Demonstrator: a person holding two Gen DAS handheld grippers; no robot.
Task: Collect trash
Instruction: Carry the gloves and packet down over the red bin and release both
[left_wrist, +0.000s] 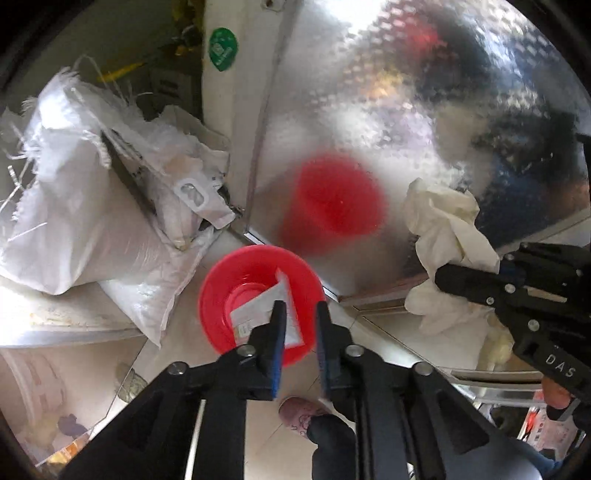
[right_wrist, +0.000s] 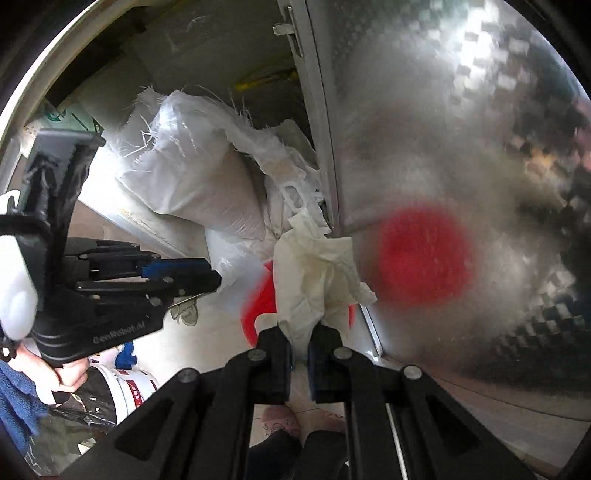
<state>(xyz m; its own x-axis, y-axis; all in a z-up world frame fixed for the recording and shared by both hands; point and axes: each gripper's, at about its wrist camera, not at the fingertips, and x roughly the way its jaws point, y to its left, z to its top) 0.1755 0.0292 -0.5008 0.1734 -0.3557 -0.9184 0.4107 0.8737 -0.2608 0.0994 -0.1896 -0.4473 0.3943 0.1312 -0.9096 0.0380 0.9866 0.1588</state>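
A red round bin stands on the floor against a shiny steel panel, with a white paper packet lying inside it. My left gripper hovers over the bin's near rim, open and empty. My right gripper is shut on a crumpled white tissue and holds it above the bin. In the left wrist view the right gripper comes in from the right with the tissue hanging from it. In the right wrist view the left gripper is at the left.
White woven sacks are piled left of the bin. The steel panel reflects the bin as a red blur. A white bucket stands at lower left. The person's slippered foot is on the tiled floor below.
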